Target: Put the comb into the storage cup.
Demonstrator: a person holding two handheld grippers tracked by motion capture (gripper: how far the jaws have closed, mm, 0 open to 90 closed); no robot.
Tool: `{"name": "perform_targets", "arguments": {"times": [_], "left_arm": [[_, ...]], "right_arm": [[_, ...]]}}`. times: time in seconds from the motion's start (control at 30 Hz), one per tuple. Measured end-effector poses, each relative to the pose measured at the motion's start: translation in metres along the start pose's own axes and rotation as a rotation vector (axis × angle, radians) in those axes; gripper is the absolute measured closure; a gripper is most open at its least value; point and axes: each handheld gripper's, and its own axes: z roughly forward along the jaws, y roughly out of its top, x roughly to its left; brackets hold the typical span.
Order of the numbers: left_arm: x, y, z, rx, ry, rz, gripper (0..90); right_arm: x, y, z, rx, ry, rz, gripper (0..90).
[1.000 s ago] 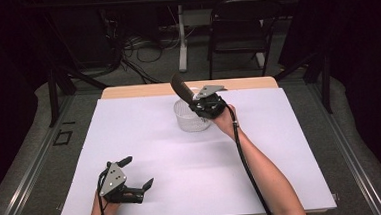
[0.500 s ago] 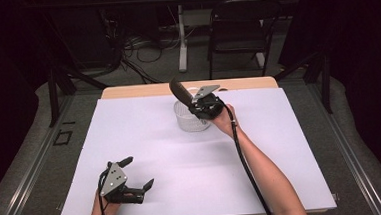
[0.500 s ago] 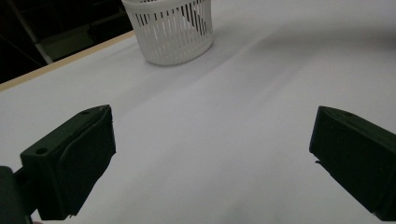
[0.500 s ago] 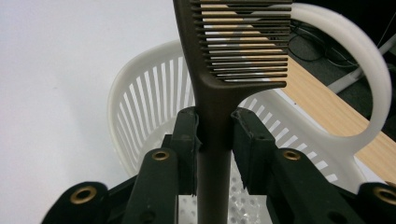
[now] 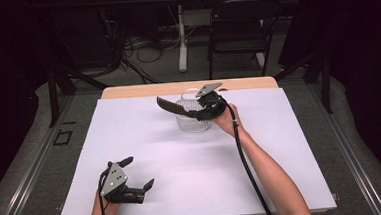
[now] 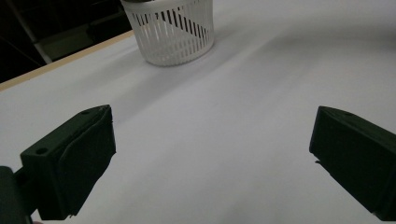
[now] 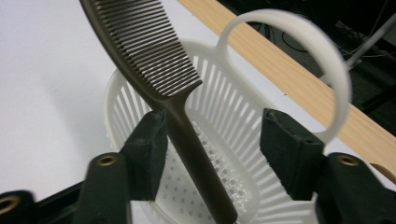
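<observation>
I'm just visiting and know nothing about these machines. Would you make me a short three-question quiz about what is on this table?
1. True or false: the comb lies flat on the white table cover.
2. Which of these is the white basket nearest? A) the table's far edge B) the near edge C) the left gripper
3. Fill in: the right gripper has just been opening, and the comb's handle leans against one ____.

Key
1. False: it is above the basket, handle end down inside it.
2. A
3. jaw; the other jaw stands clear of it.
</observation>
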Motion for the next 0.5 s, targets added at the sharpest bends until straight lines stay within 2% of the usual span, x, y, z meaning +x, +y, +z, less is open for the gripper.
{"name": "perform_targets", "arguments": {"times": [0.17, 0.4, 0.5], "left_arm": [[0.0, 0.0, 0.0, -0.002, 0.0, 0.0, 0.6], [0.0, 0.0, 0.0, -0.003, 0.001, 0.0, 0.6], [0.0, 0.0, 0.0, -0.004, 0.002, -0.001, 0.6]], "right_arm": [[-0.003, 0.003, -0.014, -0.013, 0.002, 0.027, 31.7], [-0.003, 0.003, -0.034, -0.011, 0.055, 0.067, 17.1], [-0.001, 0.0, -0.042, -0.009, 0.071, 0.071, 14.3]]}}
